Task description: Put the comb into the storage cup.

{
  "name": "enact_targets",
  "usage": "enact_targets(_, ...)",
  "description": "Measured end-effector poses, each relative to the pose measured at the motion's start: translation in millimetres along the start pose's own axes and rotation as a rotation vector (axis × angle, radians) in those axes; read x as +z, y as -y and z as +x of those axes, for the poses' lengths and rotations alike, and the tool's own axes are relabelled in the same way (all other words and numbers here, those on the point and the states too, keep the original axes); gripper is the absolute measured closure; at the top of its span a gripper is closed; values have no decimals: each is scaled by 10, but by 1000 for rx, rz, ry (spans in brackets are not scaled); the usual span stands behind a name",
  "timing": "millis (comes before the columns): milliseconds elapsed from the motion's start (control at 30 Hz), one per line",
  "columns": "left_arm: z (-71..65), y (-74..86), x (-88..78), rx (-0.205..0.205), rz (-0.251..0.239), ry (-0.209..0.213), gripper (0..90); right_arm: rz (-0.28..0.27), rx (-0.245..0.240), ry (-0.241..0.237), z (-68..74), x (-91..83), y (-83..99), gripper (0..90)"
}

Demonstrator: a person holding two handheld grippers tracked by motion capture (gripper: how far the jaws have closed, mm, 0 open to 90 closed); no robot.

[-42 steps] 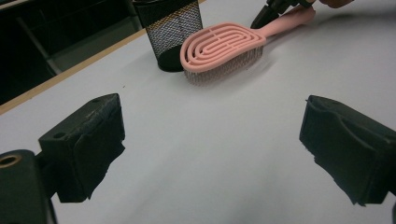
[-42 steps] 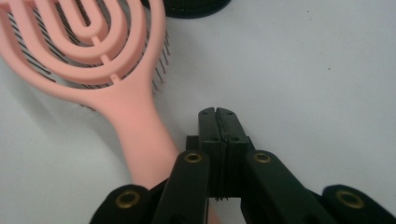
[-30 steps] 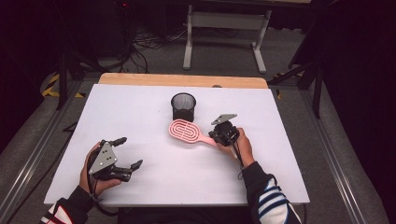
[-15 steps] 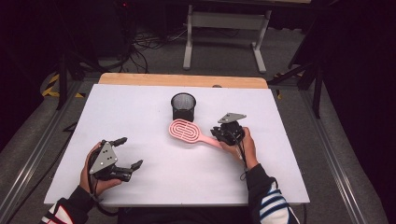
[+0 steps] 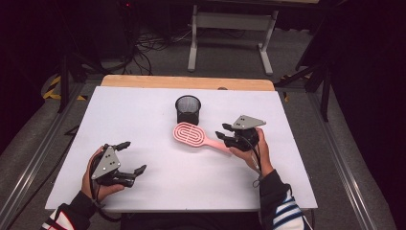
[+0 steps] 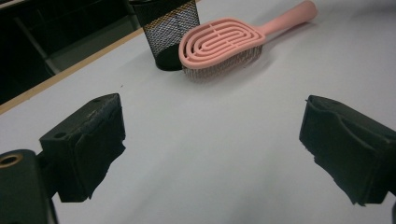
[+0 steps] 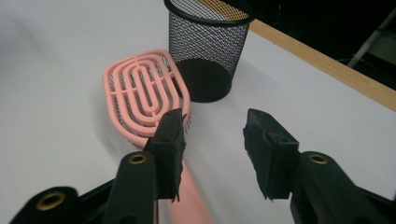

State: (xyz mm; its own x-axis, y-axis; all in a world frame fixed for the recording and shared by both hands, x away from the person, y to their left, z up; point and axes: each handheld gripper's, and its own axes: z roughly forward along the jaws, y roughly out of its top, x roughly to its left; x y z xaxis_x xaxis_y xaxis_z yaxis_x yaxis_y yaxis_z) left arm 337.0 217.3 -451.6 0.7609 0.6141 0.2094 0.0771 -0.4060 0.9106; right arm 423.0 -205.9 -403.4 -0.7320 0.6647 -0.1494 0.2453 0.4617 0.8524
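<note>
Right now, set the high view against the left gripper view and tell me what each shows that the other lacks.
High view alone: both hands, the left gripper open, the right gripper with fingers just opened above the brush handle, and the floor beyond the table. Left gripper view alone: the bristles under the brush head and the left fingers close up. Both: pink hairbrush, black mesh cup, white table.

Even overhead light falls on the white worktop (image 5: 143,115), which is bright without glare, while the surroundings sink into darkness. Shadows are soft and short. Both gripper views blur slightly at the near edges.
</note>
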Motion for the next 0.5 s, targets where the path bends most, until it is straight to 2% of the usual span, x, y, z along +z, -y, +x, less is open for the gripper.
enact_targets(233,0,-1,-3,-3,-2,2,80,-18,-58,-5,78,-105,-59,438)
enact_targets(333,1,0,-2,-3,-2,4,79,-28,-68,-10,97,-129,-76,360)
enact_targets(367,1,0,-2,-3,-2,4,79,-28,-68,-10,97,-129,-76,360)
enact_targets(433,1,1,-1,-4,0,2,79,-33,-70,-1,110,-139,-90,283)
enact_targets(500,0,0,1,-4,0,3,79,-22,-68,-18,118,-139,-103,219)
